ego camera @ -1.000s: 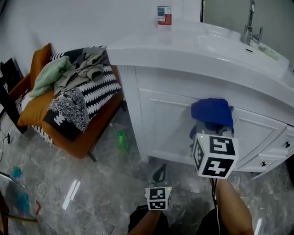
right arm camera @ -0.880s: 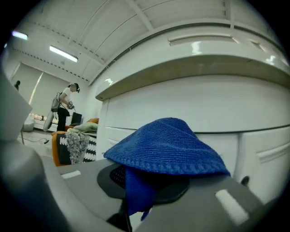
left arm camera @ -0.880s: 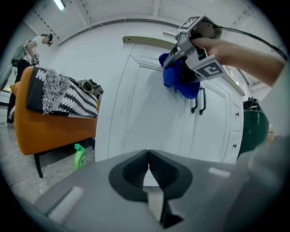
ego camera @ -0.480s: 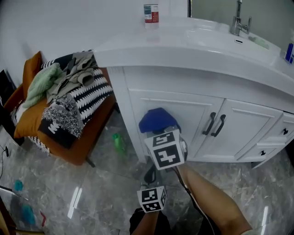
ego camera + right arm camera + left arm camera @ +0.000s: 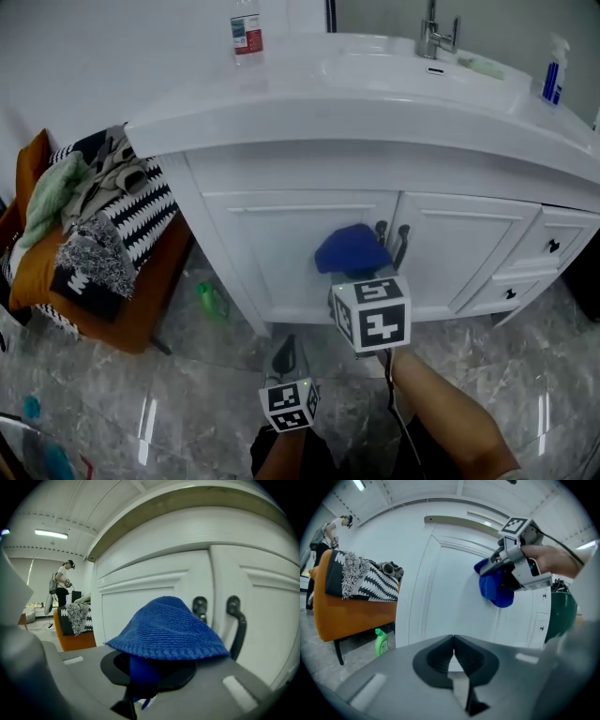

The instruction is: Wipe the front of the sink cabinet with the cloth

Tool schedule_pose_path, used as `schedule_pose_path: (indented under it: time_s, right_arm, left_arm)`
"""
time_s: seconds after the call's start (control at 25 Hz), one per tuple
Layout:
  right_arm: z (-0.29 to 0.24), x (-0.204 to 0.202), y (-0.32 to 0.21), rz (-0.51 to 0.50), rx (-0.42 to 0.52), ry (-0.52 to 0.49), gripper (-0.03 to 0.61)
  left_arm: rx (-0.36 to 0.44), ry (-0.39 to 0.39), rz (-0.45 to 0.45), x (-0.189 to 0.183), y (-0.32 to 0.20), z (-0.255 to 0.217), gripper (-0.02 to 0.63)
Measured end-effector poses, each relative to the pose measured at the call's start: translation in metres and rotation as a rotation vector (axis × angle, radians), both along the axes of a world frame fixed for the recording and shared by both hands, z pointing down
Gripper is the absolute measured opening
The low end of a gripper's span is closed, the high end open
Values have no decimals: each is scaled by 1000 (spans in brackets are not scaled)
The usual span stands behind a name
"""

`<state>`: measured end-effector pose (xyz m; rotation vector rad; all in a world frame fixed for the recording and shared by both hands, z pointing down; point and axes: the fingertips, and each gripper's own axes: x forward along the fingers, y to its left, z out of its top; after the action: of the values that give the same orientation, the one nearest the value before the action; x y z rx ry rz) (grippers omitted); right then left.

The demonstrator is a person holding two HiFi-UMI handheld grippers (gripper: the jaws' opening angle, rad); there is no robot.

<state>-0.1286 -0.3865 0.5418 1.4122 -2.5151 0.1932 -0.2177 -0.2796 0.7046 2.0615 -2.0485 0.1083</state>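
The blue cloth (image 5: pixel 352 248) is pressed against the white cabinet front (image 5: pixel 272 244), on the left door just beside the two black door handles (image 5: pixel 392 242). My right gripper (image 5: pixel 361 274) is shut on the cloth, its marker cube below it. In the right gripper view the cloth (image 5: pixel 168 627) drapes over the right gripper (image 5: pixel 140 667) and hides its tips, with the handles (image 5: pixel 234 616) close behind. My left gripper (image 5: pixel 286 354) hangs low over the floor, shut and holding nothing. Its own view shows the left gripper (image 5: pixel 452 641) with jaws together and the cloth (image 5: pixel 497 585) ahead.
An orange chair (image 5: pixel 122 309) piled with clothes stands left of the cabinet. A green bottle (image 5: pixel 211 300) lies on the marble floor beside it. A water bottle (image 5: pixel 246 33), a faucet (image 5: pixel 436 37) and a blue spray bottle (image 5: pixel 553 75) are on the countertop. Drawers (image 5: pixel 553 246) sit at the right.
The right gripper swept the cloth left across the door, then back right to the handles. The head view has shifted right. The left gripper stays low and shut.
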Motion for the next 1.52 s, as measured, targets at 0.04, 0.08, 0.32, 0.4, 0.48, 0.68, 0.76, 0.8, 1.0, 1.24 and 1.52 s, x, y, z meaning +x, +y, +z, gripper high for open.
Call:
schedule_pose_path:
  time_s: [0.04,0.08,0.32,0.4,0.48,0.68,0.76,0.8,1.0,1.24,1.52]
  right_arm:
    - [-1,8,2,-3,2,-3,75]
    - [-2,13,5,-14,8,0,75]
    - [-8,57,23,-31,50,-38,74]
    - [-12,75,26,-24,61,-100,74]
    - [-18,96,28,8,107,-128,69]
    - [-17,138,12,112,123,-140,69]
    - [-14,139,1,109,116,-108,69]
    - [-13,141,-3,106,119,-89,71]
    - [-7,187,-8,188,139,-64,72]
    - [-2,248,-11,286,135,-36,72]
    - [7,315,-14,398,126,-11,73]
  left_arm:
    - [-3,-6,4,3,-1,1,11]
    - [-7,-9,7,5,-2,2,11]
    - [-25,-32,25,20,-7,8,11]
    - [-30,-47,31,22,-8,9,11]
    - [-35,-64,38,26,-11,10,11]
    - [-49,-99,68,36,-15,15,11]
    - [-54,-113,73,41,-16,16,11]
    - [-55,-123,79,44,-17,16,11]
    - [-54,-147,86,52,-19,18,11]
    - [-65,-140,90,56,-19,19,11]
    - [-71,-146,104,64,-22,22,11]
